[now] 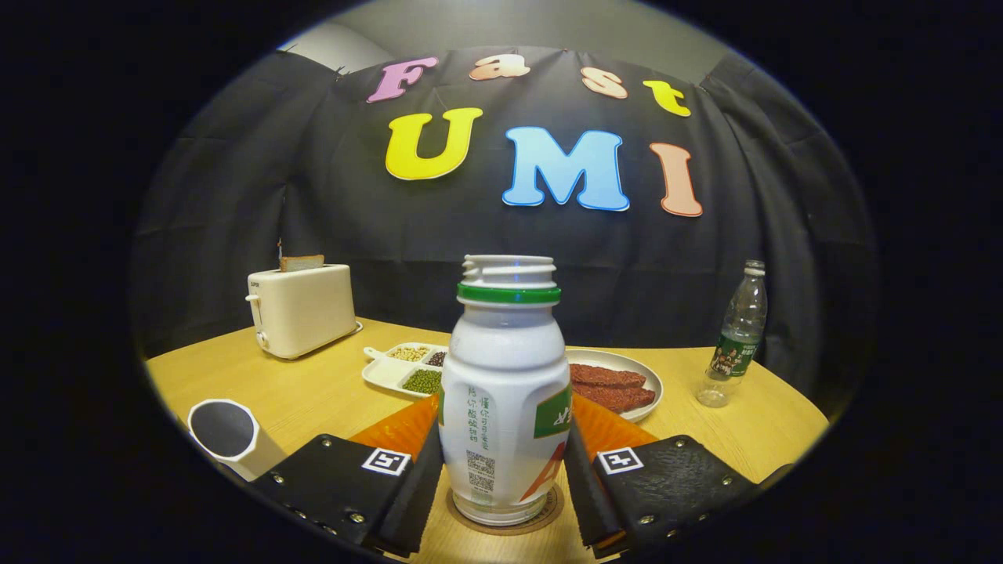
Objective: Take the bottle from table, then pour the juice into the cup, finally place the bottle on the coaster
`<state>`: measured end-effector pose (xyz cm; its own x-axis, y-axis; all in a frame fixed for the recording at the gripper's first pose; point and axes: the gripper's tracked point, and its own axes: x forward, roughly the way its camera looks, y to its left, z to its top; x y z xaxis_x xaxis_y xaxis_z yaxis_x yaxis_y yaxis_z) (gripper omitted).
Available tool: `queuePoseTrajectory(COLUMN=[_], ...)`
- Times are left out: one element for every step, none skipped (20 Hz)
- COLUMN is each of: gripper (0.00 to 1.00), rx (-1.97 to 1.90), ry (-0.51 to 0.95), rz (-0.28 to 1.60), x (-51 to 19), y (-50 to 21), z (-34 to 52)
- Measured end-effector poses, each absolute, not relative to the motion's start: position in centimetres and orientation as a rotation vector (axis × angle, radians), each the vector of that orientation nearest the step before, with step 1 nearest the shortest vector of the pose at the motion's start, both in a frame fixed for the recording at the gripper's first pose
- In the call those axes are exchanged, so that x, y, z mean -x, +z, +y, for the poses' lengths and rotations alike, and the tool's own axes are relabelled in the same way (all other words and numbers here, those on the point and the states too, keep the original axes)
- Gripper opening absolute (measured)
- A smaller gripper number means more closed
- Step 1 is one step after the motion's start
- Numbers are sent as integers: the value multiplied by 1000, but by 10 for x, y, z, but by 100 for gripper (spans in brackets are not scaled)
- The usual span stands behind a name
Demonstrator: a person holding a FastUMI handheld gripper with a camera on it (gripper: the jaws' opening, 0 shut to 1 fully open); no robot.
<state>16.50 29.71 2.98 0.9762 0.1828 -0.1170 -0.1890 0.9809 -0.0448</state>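
A white bottle (505, 392) with a green neck ring and no cap stands upright on a round brown coaster (551, 507) on the wooden table. My gripper (503, 429) holds the bottle's lower body, with one finger pressed on each side of it. Left of the fingers and close by stands a white cup (226, 435) with a dark inside; what it holds cannot be made out.
Beyond the bottle lie a white divided dish of beans (403, 368) and a plate (627, 366) with reddish-brown slices. A cream toaster (302, 309) holding bread stands at the far left. A clear plastic water bottle (735, 337) stands at the far right.
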Motion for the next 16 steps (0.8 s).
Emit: queuePoseTrajectory(gripper=[72, 72, 72, 72, 72, 72, 72, 72, 72, 72, 72, 72, 72, 72, 72, 73], rx=[54, 56, 56, 58, 66, 73, 68, 59, 55, 54, 54, 53, 53, 52, 52, 54], ry=[186, 186, 190, 189, 184, 184, 184, 182, 182, 183, 183, 184, 183, 183, 186, 194], rz=[117, 120, 117, 114, 114, 116, 106, 102, 89, 81, 74, 70, 69, 67, 67, 68], x=[-166, -166, -166, -167, -168, -169, -170, -170, -171, -171, -170, -170, -170, -169, -171, -169], y=[27, 27, 26, 27, 25, 25, 26, 25, 25, 25, 24, 24, 24, 25, 23, 24], z=[296, 297, 298, 297, 297, 296, 294, 293, 292, 292, 292, 292, 292, 292, 292, 294])
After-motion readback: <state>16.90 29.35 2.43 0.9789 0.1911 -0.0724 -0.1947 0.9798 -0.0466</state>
